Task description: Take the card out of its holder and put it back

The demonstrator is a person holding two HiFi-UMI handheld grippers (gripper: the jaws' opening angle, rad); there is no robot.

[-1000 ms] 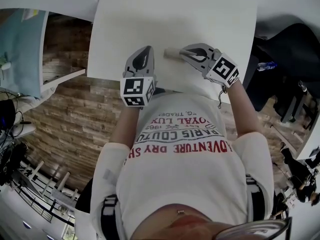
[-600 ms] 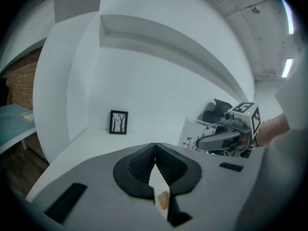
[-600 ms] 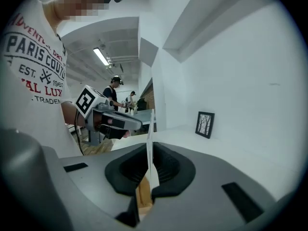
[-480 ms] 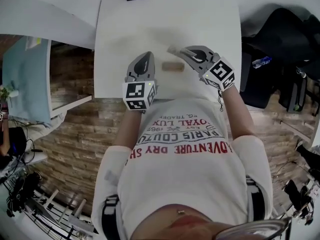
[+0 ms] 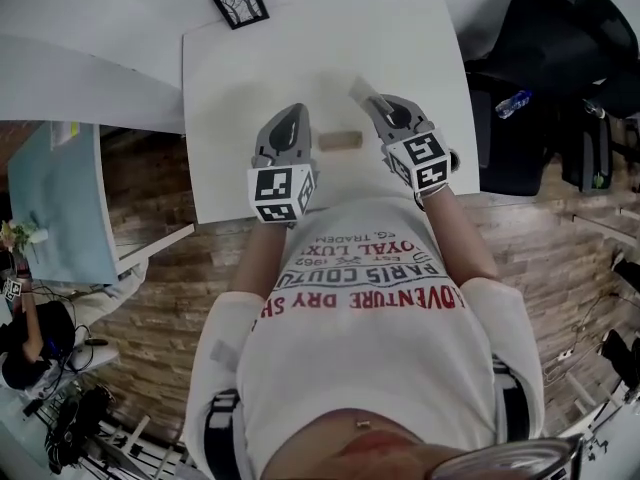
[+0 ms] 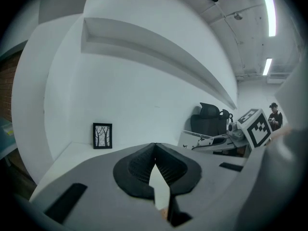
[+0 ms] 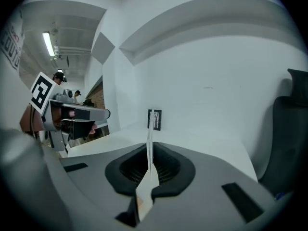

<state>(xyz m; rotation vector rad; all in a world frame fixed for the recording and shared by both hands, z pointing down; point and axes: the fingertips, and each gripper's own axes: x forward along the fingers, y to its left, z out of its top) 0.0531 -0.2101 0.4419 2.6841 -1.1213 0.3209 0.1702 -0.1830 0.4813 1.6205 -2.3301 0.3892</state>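
A small wooden card holder (image 5: pixel 338 140) lies on the white table (image 5: pixel 250 88), between my two grippers. My right gripper (image 5: pixel 374 104) is shut on a white card (image 5: pixel 359 90), which sticks out past the fingertips, apart from the holder. In the right gripper view the card (image 7: pixel 147 170) stands edge-on between the dark pads (image 7: pixel 166 170). My left gripper (image 5: pixel 293 113) hovers just left of the holder with its jaws shut and nothing seen between them. The left gripper view shows the closed tips (image 6: pixel 154 148), with the right gripper (image 6: pixel 252 128) and the card (image 6: pixel 196 140) off to the right.
A small black picture frame (image 5: pixel 240 4) stands at the table's far left corner, also the frame (image 7: pixel 154 120) straight beyond the card. A black chair with a dark bag (image 5: pixel 540 58) sits right of the table. A wooden floor (image 5: pixel 150 228) lies left of the near edge.
The right gripper has come away from the holder with the card and now points up the table instead of leftwards. The left gripper has hardly moved.
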